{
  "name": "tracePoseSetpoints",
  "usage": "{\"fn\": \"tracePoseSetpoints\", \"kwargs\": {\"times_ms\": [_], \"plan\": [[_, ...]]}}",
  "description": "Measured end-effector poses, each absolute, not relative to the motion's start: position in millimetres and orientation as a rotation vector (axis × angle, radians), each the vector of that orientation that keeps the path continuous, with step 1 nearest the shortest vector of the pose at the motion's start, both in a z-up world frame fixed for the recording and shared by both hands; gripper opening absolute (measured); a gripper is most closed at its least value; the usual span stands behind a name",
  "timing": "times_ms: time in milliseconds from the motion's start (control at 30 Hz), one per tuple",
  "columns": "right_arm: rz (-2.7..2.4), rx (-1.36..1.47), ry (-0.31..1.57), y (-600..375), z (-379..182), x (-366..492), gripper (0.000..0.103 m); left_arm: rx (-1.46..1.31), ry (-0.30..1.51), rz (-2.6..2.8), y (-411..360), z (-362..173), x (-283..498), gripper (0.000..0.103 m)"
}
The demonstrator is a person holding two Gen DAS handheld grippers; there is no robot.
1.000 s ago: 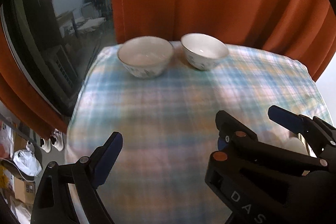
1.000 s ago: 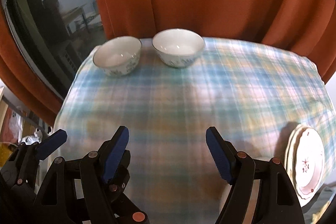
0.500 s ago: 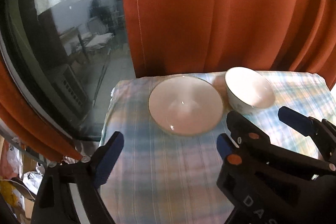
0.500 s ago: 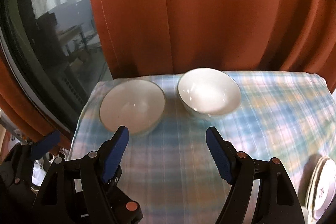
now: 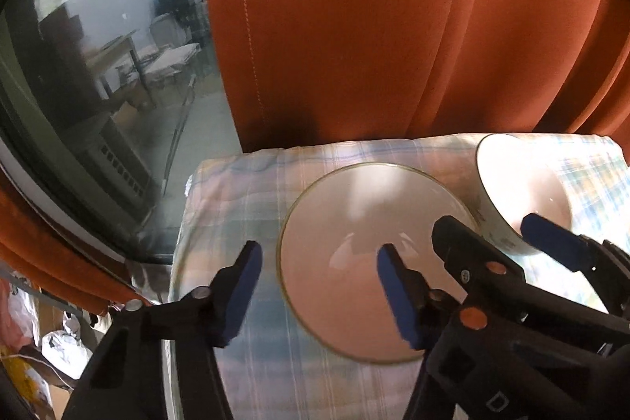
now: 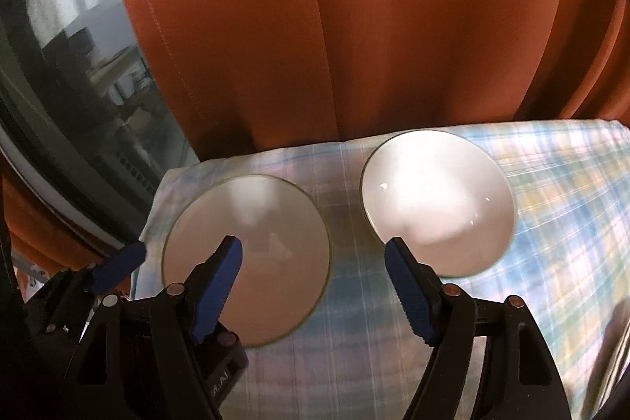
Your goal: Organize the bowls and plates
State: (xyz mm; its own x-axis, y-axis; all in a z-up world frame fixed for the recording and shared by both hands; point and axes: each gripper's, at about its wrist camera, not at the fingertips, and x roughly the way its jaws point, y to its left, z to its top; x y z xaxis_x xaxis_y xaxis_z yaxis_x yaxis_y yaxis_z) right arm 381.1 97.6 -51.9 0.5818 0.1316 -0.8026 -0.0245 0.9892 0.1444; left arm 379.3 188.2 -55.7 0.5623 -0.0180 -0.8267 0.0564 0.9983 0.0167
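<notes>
Two glazed bowls, probably slick and breakable: left bowl (image 5: 366,250) was straddled at its 9 o'clock rim by the left gripper (image 5: 319,286), fingers just narrowing, nothing pinched; right gripper (image 6: 315,286) was held open.

Soft daylight glares off the white bowls (image 6: 437,207), motion blur smears the tablecloth (image 6: 551,223), and fisheye corners go black.

Right bowl (image 5: 523,191) partly behind right gripper (image 5: 496,239); tablecloth (image 6: 551,191) blurred.

Angling down toward the left bowl (image 5: 366,235): left gripper (image 5: 319,286) straddling its near-left rim, jaws just closing, untouching; right gripper (image 6: 315,286) hovering agape just right of it
</notes>
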Motion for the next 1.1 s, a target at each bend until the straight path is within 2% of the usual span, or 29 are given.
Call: {"fn": "tracePoseSetpoints", "kwargs": {"times_ms": [133, 233, 300, 400, 433, 533, 633, 700, 767, 1100], "plan": [[0.084, 0.155, 0.973, 96.9, -62.1, 396.4, 0.070, 0.026, 0.990, -0.051, 189.0, -62.4, 392.9, 0.054], [0.077, 0.108, 0.959, 103.2, -62.5, 404.0, 0.061, 0.009, 1.000, -0.043, 192.2, -66.1, 399.4, 0.047], [0.092, 0.106, 0.980, 105.8, -65.0, 409.8, 0.054, 0.002, 1.019, -0.048, 193.3, -67.8, 404.5, 0.046], [0.092, 0.120, 0.991, 105.6, -66.9, 411.7, 0.052, 0.006, 1.026, -0.048, 195.5, -72.2, 406.6, 0.046], [0.091, 0.108, 0.991, 106.8, -68.0, 412.0, 0.052, 0.017, 1.033, -0.042, 195.4, -74.7, 407.9, 0.042], [0.098, 0.103, 1.025, 107.5, -75.8, 413.3, 0.039, 0.024, 1.050, -0.036, 195.2, -81.3, 412.3, 0.036], [0.096, 0.112, 1.034, 106.7, -83.0, 418.4, 0.035, 0.038, 1.038, -0.028, 195.1, -83.3, 413.8, 0.033], [0.085, 0.092, 1.029, 107.3, -84.2, 420.2, 0.028, 0.044, 1.034, -0.027, 194.9, -84.0, 415.0, 0.033], [0.073, 0.068, 1.023, 108.4, -83.6, 420.7, 0.025, 0.046, 1.033, -0.028, 194.7, -84.4, 415.9, 0.033], [0.059, 0.048, 1.050, 107.6, -79.8, 409.0, 0.024, 0.032, 1.064, -0.041, 195.2, -81.1, 401.5, 0.033]]}}
